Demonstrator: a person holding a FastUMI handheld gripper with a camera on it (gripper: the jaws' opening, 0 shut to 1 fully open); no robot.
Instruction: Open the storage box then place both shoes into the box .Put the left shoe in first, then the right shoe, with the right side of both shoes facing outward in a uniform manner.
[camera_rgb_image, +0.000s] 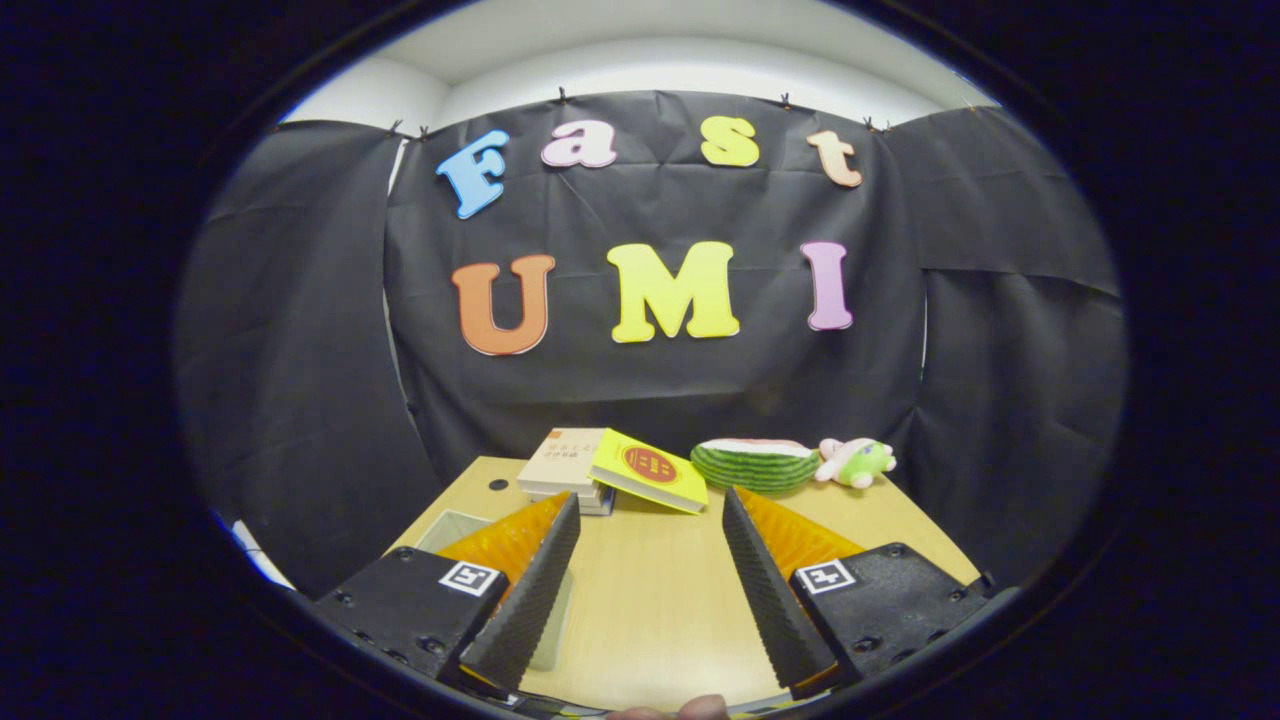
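Wooden desk (655, 600): I see it bare between my jaws.
Jaws: wide, holding nothing.
Yellow book (650, 470): twelve o'clock, beyond them.

Low over table (650, 610), facing booth wall

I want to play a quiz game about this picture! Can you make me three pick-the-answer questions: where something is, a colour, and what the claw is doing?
1. Where is the watermelon toy?
A. between the yellow book and the pink-and-green plush
B. between the claw's fingers
C. on top of the books

2. What colour is the tilted top book?
A. blue
B. yellow
C. white

3. What is the claw doing?
A. squeezing a shoe
B. shut tight
C. open, holding nothing

Answers: 1 A, it lies beside the plush at the table's far end. 2 B, its cover is yellow. 3 C, bare table shows between the spread fingers.
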